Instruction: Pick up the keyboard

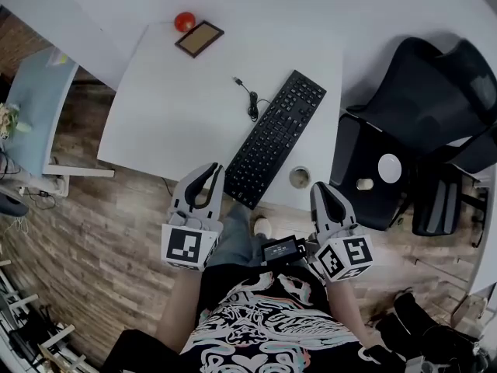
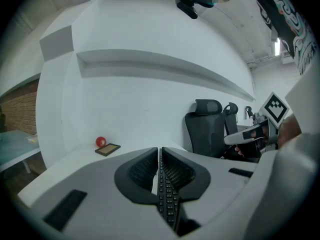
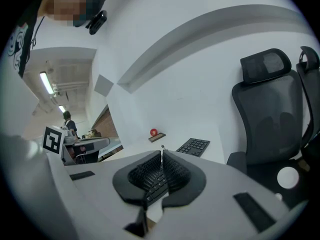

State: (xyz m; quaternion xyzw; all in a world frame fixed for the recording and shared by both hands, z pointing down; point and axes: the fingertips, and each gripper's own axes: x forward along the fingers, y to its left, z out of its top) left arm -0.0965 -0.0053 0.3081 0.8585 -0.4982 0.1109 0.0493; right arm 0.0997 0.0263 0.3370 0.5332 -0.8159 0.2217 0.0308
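Observation:
A black keyboard [image 1: 275, 137] lies slantwise on the white table [image 1: 178, 107], its near end at the front edge and its cable curling off to the left. My left gripper [image 1: 213, 169] hovers shut and empty just off the front edge, left of the keyboard's near end. My right gripper [image 1: 320, 188] is shut and empty too, in front of the table edge to the right of that end. Through the left gripper's [image 2: 160, 151] closed jaws I see keyboard keys [image 2: 168, 196]. From the right gripper [image 3: 162, 154], the keyboard [image 3: 194, 146] shows ahead.
A red ball [image 1: 184, 22] and a small framed picture [image 1: 199, 39] sit at the table's far side. A round cable port [image 1: 300, 177] is near the front edge. A black office chair [image 1: 419, 123] stands to the right. Wooden floor lies below.

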